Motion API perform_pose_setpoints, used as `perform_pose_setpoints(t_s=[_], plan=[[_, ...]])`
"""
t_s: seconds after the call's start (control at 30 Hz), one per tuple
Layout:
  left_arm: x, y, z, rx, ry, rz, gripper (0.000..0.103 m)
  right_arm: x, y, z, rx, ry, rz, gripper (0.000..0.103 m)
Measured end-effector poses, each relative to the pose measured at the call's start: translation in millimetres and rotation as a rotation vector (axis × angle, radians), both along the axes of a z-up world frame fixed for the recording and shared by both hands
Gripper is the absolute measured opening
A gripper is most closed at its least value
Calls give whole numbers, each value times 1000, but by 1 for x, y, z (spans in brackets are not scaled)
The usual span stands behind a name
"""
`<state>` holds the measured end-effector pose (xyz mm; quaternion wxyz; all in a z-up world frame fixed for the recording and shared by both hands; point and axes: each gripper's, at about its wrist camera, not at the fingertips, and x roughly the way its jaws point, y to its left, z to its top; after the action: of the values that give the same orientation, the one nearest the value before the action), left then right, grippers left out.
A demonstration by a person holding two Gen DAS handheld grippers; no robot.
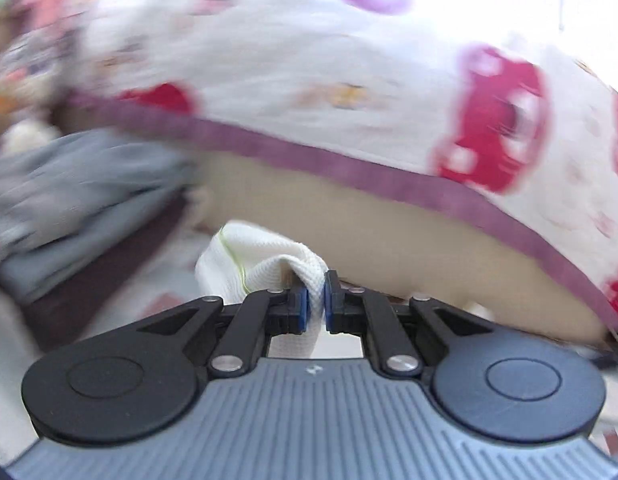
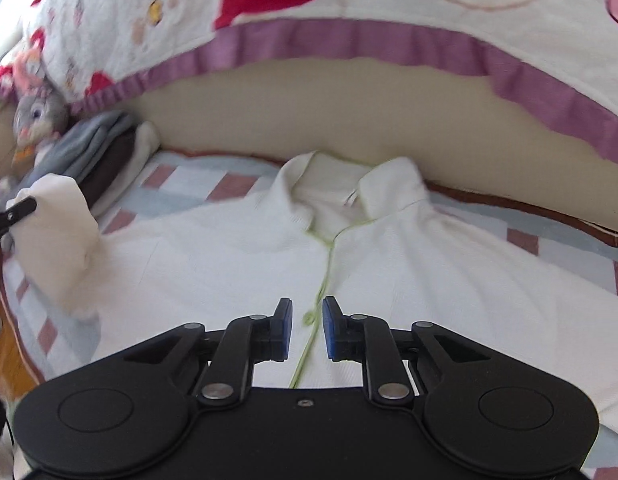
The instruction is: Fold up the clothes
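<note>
Left gripper [image 1: 316, 302] clamped tight on a bunched fold of the white shirt [image 2: 293, 248], blue pads pressing the ribbed cloth from both sides. Seen up close only in the left wrist view, everything beyond smeared by blur: cartoon-print blanket [image 1: 309, 80] with purple trim, grey folded clothes [image 1: 81, 196] toward the left.

Over in the right wrist view, much sharper: shirt spread flat, collar up by the beige headboard-side edge [image 2: 309, 112] of the checked bedcover [image 2: 181, 184], green-edged placket running down the middle. Lifted sleeve [image 2: 57, 232] raised off the left edge, pinched by a black finger poking in from the frame's side. Right gripper [image 2: 307, 328] hanging over the placket, jaws narrowly parted, nothing between them. Grey plush toy [image 2: 37, 120] at the far left corner, beside the stacked clothes.
</note>
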<state>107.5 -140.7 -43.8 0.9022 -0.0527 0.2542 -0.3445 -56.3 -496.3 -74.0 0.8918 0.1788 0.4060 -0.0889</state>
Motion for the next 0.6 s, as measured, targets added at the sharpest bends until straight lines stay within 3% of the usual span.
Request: perform_pose_setpoints(t_s=[0.1, 0.2, 0.23, 0.27, 0.37, 0.47, 0.6], plan=[[-1, -65, -18, 80, 179, -230, 10, 26, -23, -12, 81, -39, -39, 21], [3, -122, -65, 206, 365, -436, 41, 58, -43, -29, 164, -51, -59, 22], [3, -130, -80, 235, 405, -461, 41, 69, -44, -35, 174, -37, -52, 24], [1, -129, -94, 243, 426, -470, 41, 79, -45, -42, 184, -23, -45, 28], [8, -97, -112, 171, 454, -465, 41, 94, -45, -55, 232, 32, -13, 35], [37, -62, -113, 80, 454, -366, 47, 103, -50, -64, 292, 67, -10, 50], [68, -54, -114, 134, 374, -186, 47, 119, -63, -66, 361, 72, -82, 57]])
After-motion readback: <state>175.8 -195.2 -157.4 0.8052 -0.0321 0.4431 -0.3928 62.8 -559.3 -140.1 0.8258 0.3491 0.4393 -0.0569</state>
